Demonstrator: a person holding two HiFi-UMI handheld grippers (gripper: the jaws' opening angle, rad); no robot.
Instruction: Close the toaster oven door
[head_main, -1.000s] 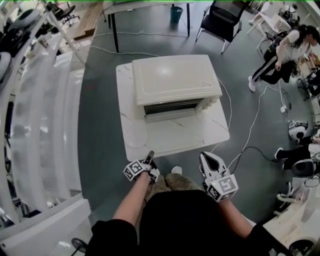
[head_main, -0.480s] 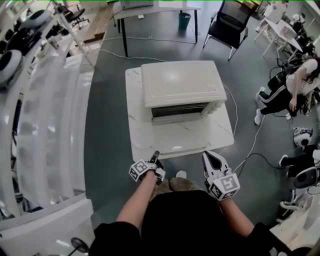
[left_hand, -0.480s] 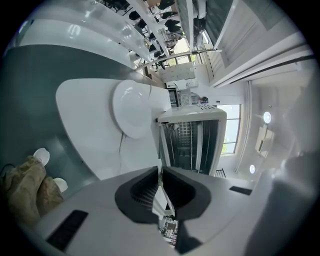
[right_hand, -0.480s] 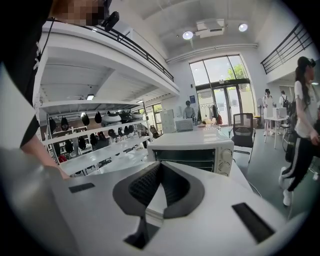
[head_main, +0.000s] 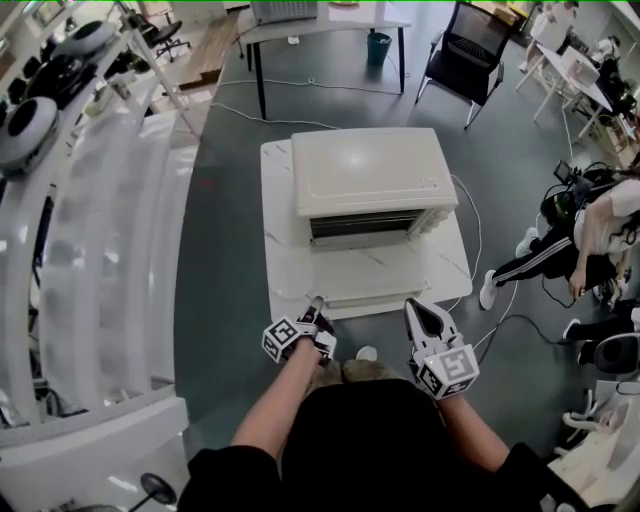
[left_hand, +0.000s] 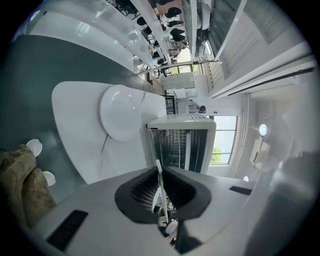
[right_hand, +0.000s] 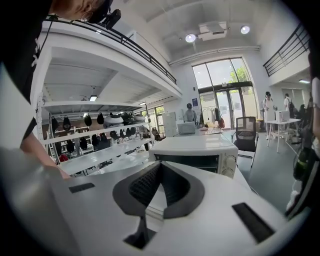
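Observation:
The cream toaster oven (head_main: 368, 173) stands on a low white marble table (head_main: 285, 210) in front of me. Its front is open: a dark opening (head_main: 360, 226) with wire racks (left_hand: 181, 146) shows. The door seems to lie folded down in front of it, with its far edge (head_main: 372, 297) near the table's front. My left gripper (head_main: 316, 300) hovers at that front edge with its fingertips together and nothing between them (left_hand: 159, 165). My right gripper (head_main: 411, 304) is level with it, to the right, tips also together and empty (right_hand: 159, 167). Its view shows the oven's knobs (right_hand: 230, 163).
White shelving (head_main: 90, 250) runs along the left. A black chair (head_main: 470, 50) and a dark-legged table (head_main: 320, 15) stand behind the oven. A cable (head_main: 500, 290) trails over the grey floor at the right, where a person (head_main: 600, 230) bends over. A round white disc (left_hand: 122, 112) lies on the table.
The oven and table have drawn nearer in the head view. Both grippers now reach the table's front edge. The person at the right has shifted.

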